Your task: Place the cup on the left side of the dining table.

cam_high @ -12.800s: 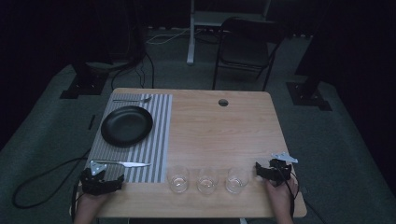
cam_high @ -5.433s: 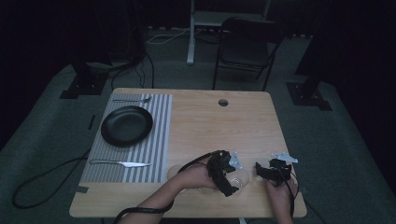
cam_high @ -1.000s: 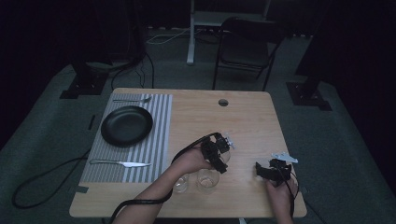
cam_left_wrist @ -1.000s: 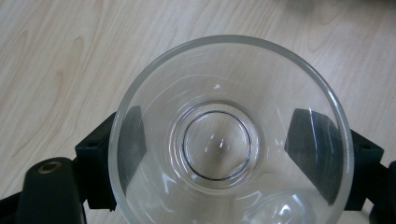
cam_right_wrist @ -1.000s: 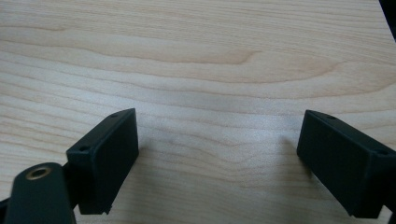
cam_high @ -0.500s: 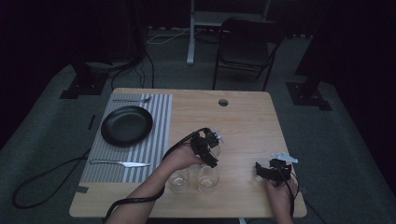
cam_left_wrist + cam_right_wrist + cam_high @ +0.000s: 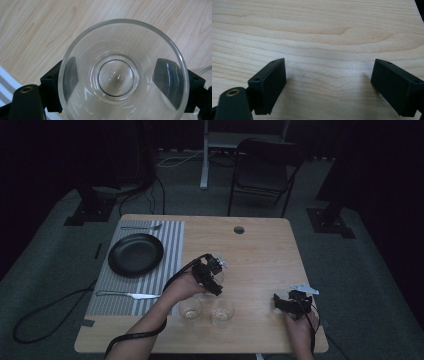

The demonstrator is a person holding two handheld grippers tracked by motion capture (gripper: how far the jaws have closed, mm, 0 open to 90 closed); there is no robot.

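High view: the left tongs (image 7: 214,276) clamp a clear glass (image 7: 121,72) above the middle of the wooden tabletop (image 7: 260,250), just beyond two more glasses (image 7: 191,310) standing near the front edge. Left gripper view: both jaws press the glass's outer wall, its mouth facing the camera. The right tongs (image 7: 332,87) rest apart on bare wood at the right front corner. A black plate (image 7: 135,254) and a knife (image 7: 127,295) lie on a striped mat (image 7: 170,245).
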